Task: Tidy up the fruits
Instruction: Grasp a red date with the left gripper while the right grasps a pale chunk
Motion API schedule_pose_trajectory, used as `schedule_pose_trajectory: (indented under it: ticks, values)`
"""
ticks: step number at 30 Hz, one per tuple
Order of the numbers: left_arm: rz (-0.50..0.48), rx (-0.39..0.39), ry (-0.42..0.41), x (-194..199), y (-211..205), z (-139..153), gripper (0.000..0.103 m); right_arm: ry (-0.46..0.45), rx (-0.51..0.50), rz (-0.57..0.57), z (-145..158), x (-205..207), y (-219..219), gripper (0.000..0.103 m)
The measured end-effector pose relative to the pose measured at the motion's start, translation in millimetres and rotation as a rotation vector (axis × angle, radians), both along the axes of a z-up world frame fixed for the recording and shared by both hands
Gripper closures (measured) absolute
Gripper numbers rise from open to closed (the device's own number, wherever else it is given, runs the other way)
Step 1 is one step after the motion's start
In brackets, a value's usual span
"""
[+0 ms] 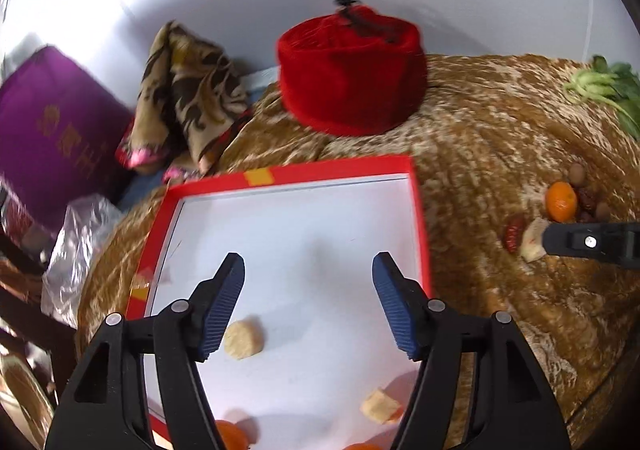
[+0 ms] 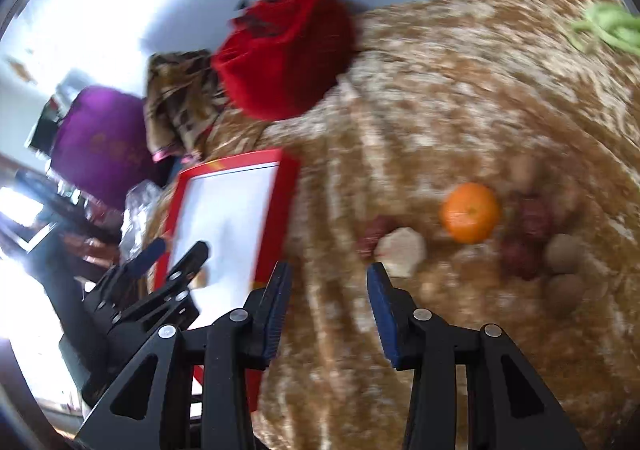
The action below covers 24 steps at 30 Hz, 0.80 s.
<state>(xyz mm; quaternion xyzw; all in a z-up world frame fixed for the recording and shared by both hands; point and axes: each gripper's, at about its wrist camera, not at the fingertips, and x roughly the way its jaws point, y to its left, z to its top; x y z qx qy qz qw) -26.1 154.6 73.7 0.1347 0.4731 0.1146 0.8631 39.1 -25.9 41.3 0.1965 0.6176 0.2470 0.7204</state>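
My left gripper (image 1: pixel 308 264) is open and empty above a red-rimmed white tray (image 1: pixel 420 209). In the tray lie a pale round piece (image 1: pixel 244 338), a pale chunk (image 1: pixel 380 406) and an orange (image 1: pixel 230 436) at the near edge. My right gripper (image 2: pixel 329 270) is open and empty above the brown cloth, just short of a pale chunk (image 2: pixel 400 251). Beyond it lie an orange (image 2: pixel 470 212), red dates (image 2: pixel 532 217) and brown longans (image 2: pixel 564 254). The same orange (image 1: pixel 561 201) shows at the right of the left wrist view.
A red velvet hat (image 1: pixel 352 77) sits behind the tray. A patterned cloth (image 1: pixel 188 89) and a purple box (image 1: pixel 52 121) are at the left, with a plastic bag (image 1: pixel 80 246). Green vegetables (image 1: pixel 604 85) lie at the far right. The brown cloth (image 2: pixel 440 109) covers the table.
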Motion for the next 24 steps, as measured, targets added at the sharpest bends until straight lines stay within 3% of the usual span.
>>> schedule_pose_trajectory:
  ticks: [14,15,18,24]
  values:
    - [-0.118,-0.007,0.012,8,-32,-4,0.036,-0.029,-0.184,-0.009,-30,13,6,0.057]
    - [-0.121,-0.009,0.010,8,-35,-4,0.036,-0.037,-0.191,-0.003,-29,12,6,0.058]
    - [-0.158,-0.012,0.005,9,-46,-5,0.036,-0.039,-0.185,0.016,-29,13,6,0.072]
    - [-0.233,-0.059,0.028,18,-74,-12,0.036,0.015,-0.149,-0.016,-17,6,-21,0.073]
